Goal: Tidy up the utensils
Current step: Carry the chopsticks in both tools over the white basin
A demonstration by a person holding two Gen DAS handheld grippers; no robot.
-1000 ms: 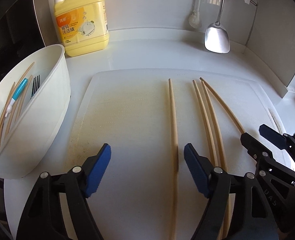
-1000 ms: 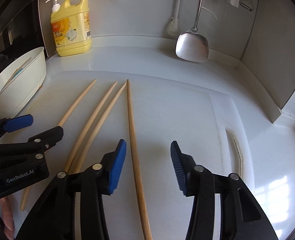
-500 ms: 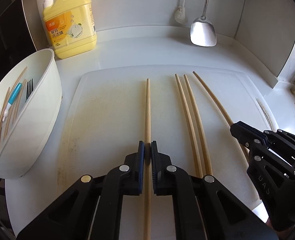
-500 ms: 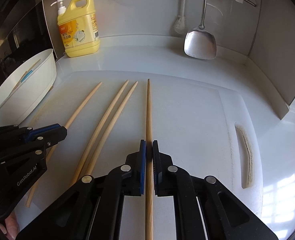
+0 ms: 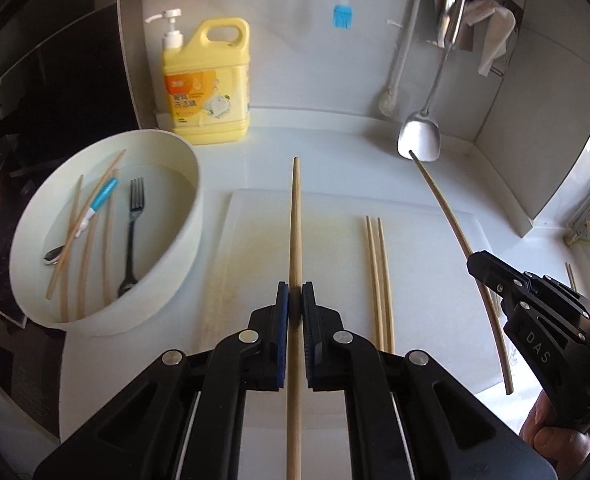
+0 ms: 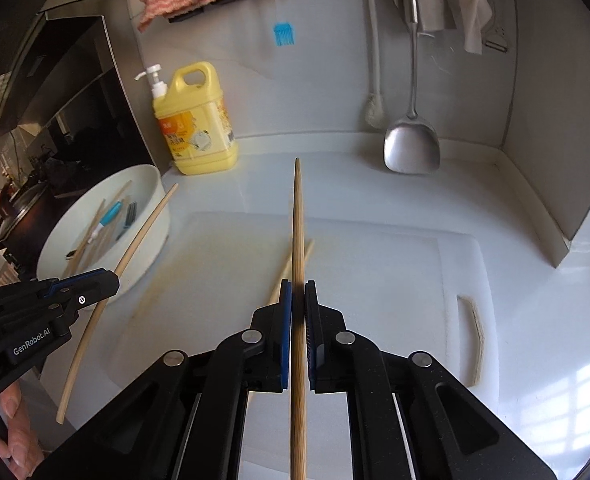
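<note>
A: Left wrist view: what lies around? The white bowl (image 5: 107, 236) sits to the left of the white cutting board (image 5: 427, 280), holding a black fork (image 5: 133, 236), a blue-handled spoon (image 5: 89, 216) and several chopsticks; the yellow detergent bottle (image 5: 207, 92) stands behind it; a steel spatula (image 5: 419, 142) hangs against the back wall.

B: Nothing blocks the bowl; two loose chopsticks (image 5: 379, 276) lie side by side on the board.

A: And the grippers?

B: The left gripper (image 5: 295, 304) is clamped on the left chopstick (image 5: 295, 232), a straight pale wooden stick pointing away, raised off the board; the right gripper (image 6: 298, 300) pinches the right chopstick (image 6: 298, 232) the same way, lifted above the loose pair.

A: Both sticks look plain, tapering toward the far tip.
</note>
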